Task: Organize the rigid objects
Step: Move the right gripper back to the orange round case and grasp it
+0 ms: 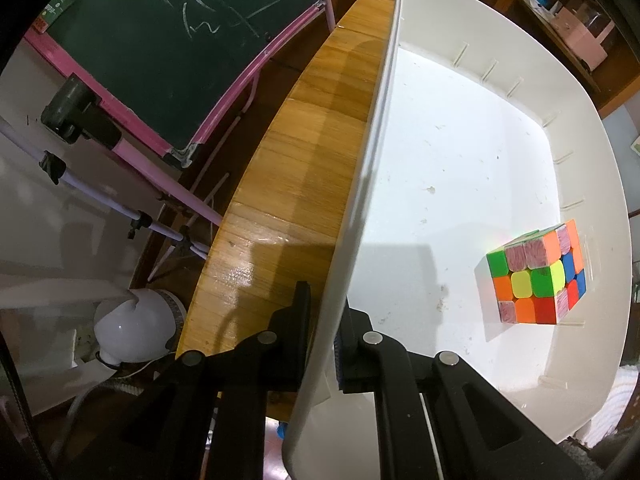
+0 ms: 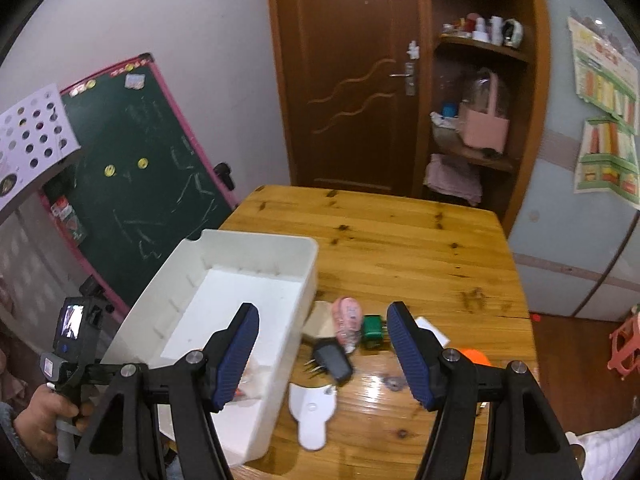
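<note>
While the left claw (image 1: 322, 344) clenched the white plastic bin's (image 1: 372, 184) wall, only the multicoloured puzzle cube (image 1: 536, 276) lay inside, the released right claw (image 2: 322, 356) empty above small items (image 2: 348, 328) left on the wooden surface (image 2: 420, 248).

You see a smooth white plastic bin (image 2: 224, 280) on a glossy varnished wooden table (image 2: 420, 248), holding a shiny multicoloured plastic cube (image 1: 536, 276).

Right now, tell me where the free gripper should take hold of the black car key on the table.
Grip the black car key across its narrow body, coming from above with the right gripper. It lies flat on the wooden table beside the white bin, so probably only its long sides offer purchase; set the fingers crosswise.
</note>
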`<control>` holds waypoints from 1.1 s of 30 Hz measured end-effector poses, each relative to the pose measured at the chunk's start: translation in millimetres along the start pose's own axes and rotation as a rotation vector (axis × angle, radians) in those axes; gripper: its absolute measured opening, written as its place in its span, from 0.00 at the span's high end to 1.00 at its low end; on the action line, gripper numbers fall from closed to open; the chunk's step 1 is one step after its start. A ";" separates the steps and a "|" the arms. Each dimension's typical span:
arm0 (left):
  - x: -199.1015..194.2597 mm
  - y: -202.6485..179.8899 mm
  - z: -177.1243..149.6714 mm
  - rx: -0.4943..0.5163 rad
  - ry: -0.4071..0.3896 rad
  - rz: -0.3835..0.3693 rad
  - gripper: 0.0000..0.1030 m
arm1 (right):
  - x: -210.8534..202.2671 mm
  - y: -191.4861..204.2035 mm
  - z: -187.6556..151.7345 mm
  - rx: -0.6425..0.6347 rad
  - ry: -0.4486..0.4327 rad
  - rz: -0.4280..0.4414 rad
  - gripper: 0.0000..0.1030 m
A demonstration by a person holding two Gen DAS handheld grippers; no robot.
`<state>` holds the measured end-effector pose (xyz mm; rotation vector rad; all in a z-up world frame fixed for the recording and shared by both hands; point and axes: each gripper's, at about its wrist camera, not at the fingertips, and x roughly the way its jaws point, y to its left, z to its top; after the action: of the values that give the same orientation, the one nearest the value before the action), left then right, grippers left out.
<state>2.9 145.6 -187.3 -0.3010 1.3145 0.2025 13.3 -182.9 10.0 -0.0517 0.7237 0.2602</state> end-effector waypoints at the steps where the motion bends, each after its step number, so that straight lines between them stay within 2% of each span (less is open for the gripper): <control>1: -0.2 0.2 0.1 0.001 0.000 0.001 0.91 | -2.7 -4.9 0.1 0.006 -0.004 -0.006 0.34; 5: 0.1 0.6 0.2 0.000 0.003 -0.001 0.91 | -12.9 -26.6 0.1 0.047 -0.030 -0.045 0.22; 11: 0.8 -0.3 0.7 0.003 0.004 0.005 0.91 | -16.0 -62.4 -11.5 0.081 -0.026 -0.134 0.22; 22: -0.2 -3.5 -2.1 0.001 0.002 0.014 0.91 | -4.5 -125.9 -39.6 0.183 0.057 -0.269 0.22; 28: -0.5 -5.2 -2.0 0.008 0.005 0.020 0.91 | 18.8 -143.0 -55.2 0.211 0.123 -0.277 0.22; 33: -0.2 -8.0 -3.2 0.024 -0.003 0.029 0.91 | 43.3 -151.1 -75.5 0.228 0.203 -0.248 0.22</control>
<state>2.4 137.0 -187.0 -0.2612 1.3181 0.2109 33.7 -329.8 -81.7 0.0497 0.9358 -0.0664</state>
